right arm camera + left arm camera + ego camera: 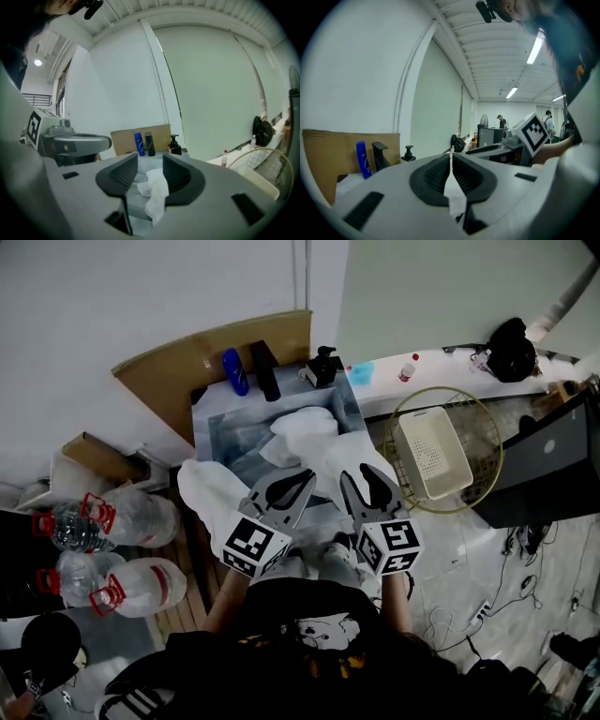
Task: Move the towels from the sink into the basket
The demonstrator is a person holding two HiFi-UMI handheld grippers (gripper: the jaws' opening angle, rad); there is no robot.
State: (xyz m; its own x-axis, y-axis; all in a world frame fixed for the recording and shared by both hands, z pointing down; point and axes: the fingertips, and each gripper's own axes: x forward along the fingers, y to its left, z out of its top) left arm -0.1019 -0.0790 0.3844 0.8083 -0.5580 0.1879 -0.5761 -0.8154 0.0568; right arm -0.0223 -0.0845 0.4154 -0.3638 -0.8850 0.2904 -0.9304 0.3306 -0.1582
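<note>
Grey sink (234,432) against a white wall, white towels (314,437) heaped in it and spilling over its front edge.

Left gripper (305,476) and right gripper (364,472) sit side by side over the front of the heap. In the left gripper view the left gripper (451,157) has its jaws closed on a thin fold of towel (453,192). In the right gripper view the right gripper (150,161) has its jaws apart, a bunch of towel (154,187) hanging between them against the right-hand pad, not pinched. White basket (401,446) sits inside a round wire basket (497,465) just right of the sink. Blue bottle (234,371), black faucet (265,369) and soap dispenser (322,365) line the back rim; cardboard (187,362) stands behind.
</note>
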